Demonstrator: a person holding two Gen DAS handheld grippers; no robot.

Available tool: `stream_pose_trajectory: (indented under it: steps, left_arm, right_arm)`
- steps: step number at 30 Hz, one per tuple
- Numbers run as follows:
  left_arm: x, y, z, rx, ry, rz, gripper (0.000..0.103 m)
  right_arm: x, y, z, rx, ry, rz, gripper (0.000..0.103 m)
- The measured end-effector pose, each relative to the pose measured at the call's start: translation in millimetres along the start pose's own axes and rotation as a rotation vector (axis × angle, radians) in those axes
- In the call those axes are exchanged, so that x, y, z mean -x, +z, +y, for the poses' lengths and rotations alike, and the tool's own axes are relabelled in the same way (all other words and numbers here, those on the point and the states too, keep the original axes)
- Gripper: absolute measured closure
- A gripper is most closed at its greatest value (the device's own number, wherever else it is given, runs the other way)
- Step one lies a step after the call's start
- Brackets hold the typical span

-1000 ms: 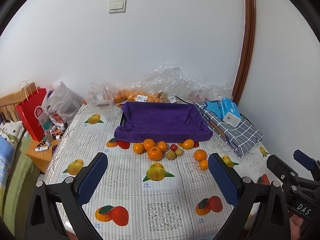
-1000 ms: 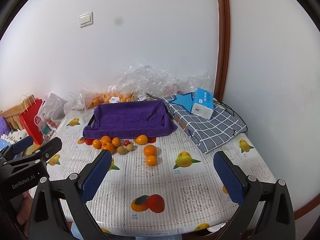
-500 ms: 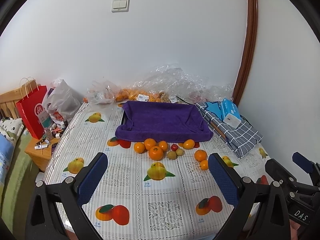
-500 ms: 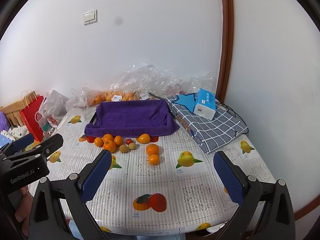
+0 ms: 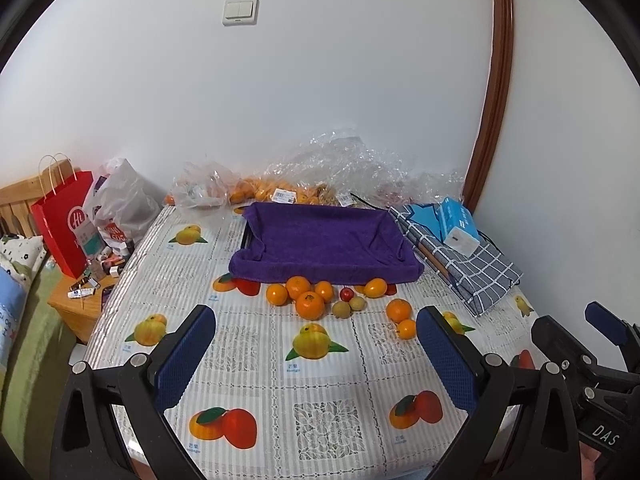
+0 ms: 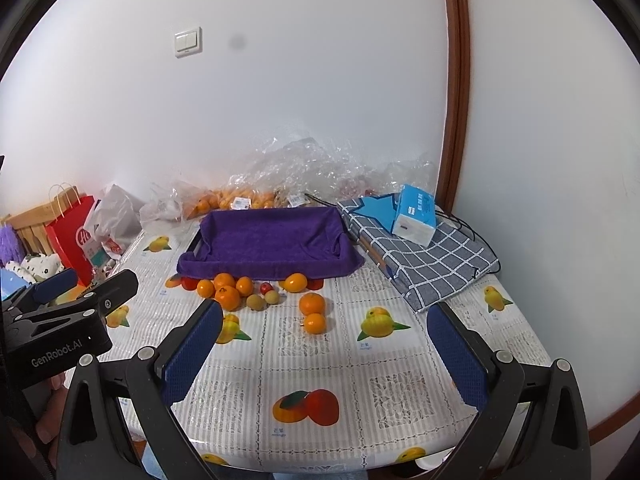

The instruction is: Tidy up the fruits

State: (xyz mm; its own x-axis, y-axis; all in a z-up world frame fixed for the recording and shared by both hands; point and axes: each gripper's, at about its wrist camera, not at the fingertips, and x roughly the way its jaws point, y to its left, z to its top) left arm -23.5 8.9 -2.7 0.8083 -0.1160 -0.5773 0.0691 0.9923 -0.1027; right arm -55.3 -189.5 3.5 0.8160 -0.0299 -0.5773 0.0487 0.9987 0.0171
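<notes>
A tray lined with a purple towel stands at the back of the table and holds nothing. In front of it lies a loose cluster of fruit: several oranges, a small red fruit, two brownish kiwis, and two oranges set apart to the right. My left gripper is open and empty, well short of the fruit. My right gripper is open and empty, also short of the fruit.
The table has a fruit-print cloth. Clear plastic bags of oranges lie against the back wall. A folded checked cloth with a blue tissue pack is at the right. A red paper bag stands left, beyond the table edge.
Both grippers have tilted or risen slightly, so the table sits a little lower in each view. The fruit and tray have not moved.
</notes>
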Motion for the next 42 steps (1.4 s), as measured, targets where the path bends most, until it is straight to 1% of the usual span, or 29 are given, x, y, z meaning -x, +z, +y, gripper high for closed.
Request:
stream_pose_trajectory:
  steps: [7, 11, 14, 17, 20, 24, 27, 29, 32, 36, 38, 40, 42]
  left_arm:
    - [-4, -1, 2, 0.006, 0.000, 0.003, 0.002]
    - [-8, -2, 4, 0.007, -0.009, 0.020, 0.002]
    - [-9, -1, 6, 0.000, -0.002, 0.014, 0.002]
    - [-13, -2, 10, 0.005, -0.005, 0.010, 0.002]
    - [-22, -3, 15, 0.015, -0.021, 0.032, 0.002]
    - [-37, -1, 20, 0.024, -0.008, 0.046, 0.002]
    - [-50, -6, 24, 0.022, -0.007, 0.052, 0.002]
    - [-61, -10, 28, 0.019, 0.003, 0.075, 0.002]
    - [-82, -17, 37, 0.031, -0.014, 0.124, 0.006]
    - [-105, -27, 48, 0.045, 0.006, 0.158, 0.007]
    - [-119, -32, 55, 0.045, 0.015, 0.173, 0.007]
    - [-129, -37, 60, 0.054, 0.012, 0.188, 0.008]
    - [-141, -41, 66, 0.075, 0.000, 0.210, 0.008]
  right_arm:
    - [-4, -3, 2, 0.003, 0.014, -0.001, 0.002]
    - [-11, -5, 3, 0.004, 0.008, 0.020, 0.002]
    - [-16, -4, 2, -0.009, 0.008, 0.023, 0.002]
    - [-25, -7, 2, -0.022, 0.026, 0.034, 0.002]
    - [-32, -12, 4, -0.016, 0.004, 0.028, 0.002]
    - [-46, -15, 6, -0.015, 0.023, 0.053, 0.001]
    - [-62, -19, 3, -0.046, 0.054, 0.067, 0.001]
    - [-75, -23, 1, -0.060, 0.064, 0.085, 0.001]
    - [-95, -30, 1, -0.051, 0.065, 0.128, 0.001]
    - [-127, -44, -2, -0.048, 0.041, 0.157, 0.001]
    - [-143, -52, -4, -0.050, 0.050, 0.177, 0.001]
    - [-158, -62, -6, -0.068, 0.044, 0.186, 0.001]
    - [-171, -68, -6, -0.085, 0.049, 0.221, 0.001]
